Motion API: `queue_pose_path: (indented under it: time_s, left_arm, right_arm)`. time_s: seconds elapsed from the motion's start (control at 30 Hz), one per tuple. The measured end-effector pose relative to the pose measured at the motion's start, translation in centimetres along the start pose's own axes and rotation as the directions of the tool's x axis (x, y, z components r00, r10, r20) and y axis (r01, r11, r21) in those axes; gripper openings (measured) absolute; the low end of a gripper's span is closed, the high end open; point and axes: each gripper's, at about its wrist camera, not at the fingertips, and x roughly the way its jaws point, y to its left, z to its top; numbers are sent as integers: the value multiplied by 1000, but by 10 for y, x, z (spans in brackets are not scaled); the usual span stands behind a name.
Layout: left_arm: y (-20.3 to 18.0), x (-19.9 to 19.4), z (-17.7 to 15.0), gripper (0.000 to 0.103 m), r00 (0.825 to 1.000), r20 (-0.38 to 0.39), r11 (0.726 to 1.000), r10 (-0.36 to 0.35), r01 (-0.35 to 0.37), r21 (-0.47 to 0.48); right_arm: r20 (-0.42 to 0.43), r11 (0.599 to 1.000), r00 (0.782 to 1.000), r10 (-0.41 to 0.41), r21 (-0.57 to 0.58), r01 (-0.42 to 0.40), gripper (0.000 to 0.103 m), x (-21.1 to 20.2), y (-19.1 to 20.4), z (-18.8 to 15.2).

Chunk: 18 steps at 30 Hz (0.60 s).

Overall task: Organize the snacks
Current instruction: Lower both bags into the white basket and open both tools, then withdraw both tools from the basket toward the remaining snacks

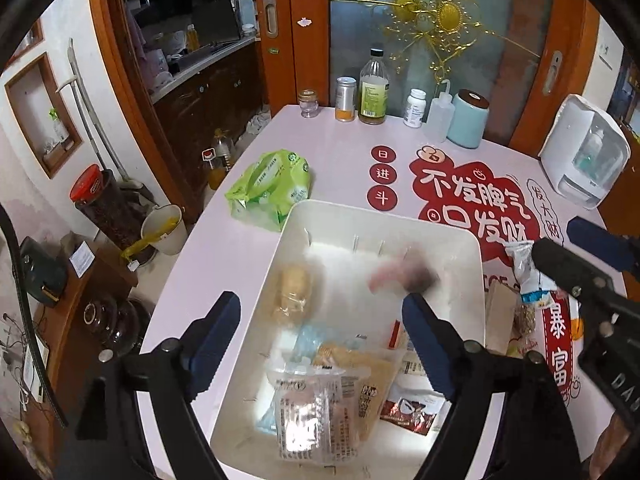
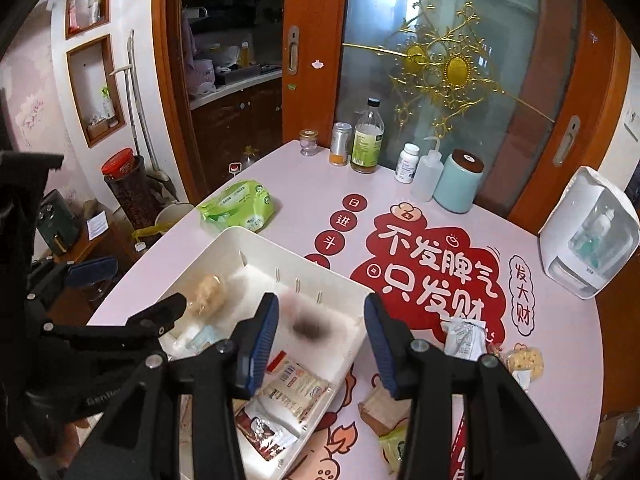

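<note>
1. From the left wrist camera, we see our left gripper (image 1: pixel 320 340) poised above the white bin (image 1: pixel 476 248), its blue-padded fingers spread wide with nothing between them.
2. Below those fingers, the bin holds several snack packets: a clear wrapped packet (image 1: pixel 312 412) at the near end, a tan biscuit pack (image 1: pixel 294 290) by the left wall, and a red-brown sachet (image 1: pixel 412 408) at the right.
3. A pink and dark snack (image 1: pixel 404 274) shows as a blur over the far part of the bin; we cannot tell whether it rests on the floor of the bin.
4. Our right gripper (image 1: pixel 560 246) enters from the right edge, beside a blue-and-white wrapper (image 1: pixel 528 276) on the table (image 1: pixel 224 256); whether it touches the wrapper we cannot tell.
5. A green tissue pack (image 1: pixel 272 188) lies just beyond the bin's far left corner.
6. From the right wrist camera, our right gripper (image 2: pixel 322 344) hovers over the bin's (image 2: pixel 224 240) right rim, fingers released and empty.
7. The dark blur (image 2: pixel 308 324) sits between those fingers, inside the bin.
8. Our left gripper (image 2: pixel 132 292) reaches in from the left, over the bin's near side, its fingers parted.
9. Loose snacks (image 2: pixel 524 360) lie on the table (image 2: pixel 304 184) to the right of the bin.
</note>
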Motion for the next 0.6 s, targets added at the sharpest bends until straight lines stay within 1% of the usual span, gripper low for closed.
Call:
queue_pose_path:
  time_s: [0.1,0.2,0.23,0.3,0.4,0.53,0.6]
  left_arm:
    - [-5,-6,-9,86,1000,7,1000,-14,14,15]
    - [-17,-14,-19,87,1000,17,999,-24,23,45]
    - [-23,-17,-23,89,999,13,998,-31,30,57]
    - [-33,-20,-28,91,998,0,995,-70,69,67]
    - [-53,-30,-36,93,991,-7,988,-132,132,76]
    - [-84,-47,-42,94,985,18,980,-169,166,110]
    - [-100,-55,-43,98,981,27,975,-192,188,122]
  right_arm:
    - [19,1000,1000,21,15,-21,45,-10,-6,-12]
    - [34,997,998,60,44,-61,45,-24,-16,-32]
    - [36,996,997,68,50,-70,45,-26,-18,-37]
    - [44,994,995,85,70,-88,45,-36,-27,-51]
    - [69,994,995,66,81,-72,45,-52,-41,-69]
    - [97,992,993,64,105,-75,45,-72,-65,-85]
    - [112,990,992,51,124,-65,45,-84,-80,-91]
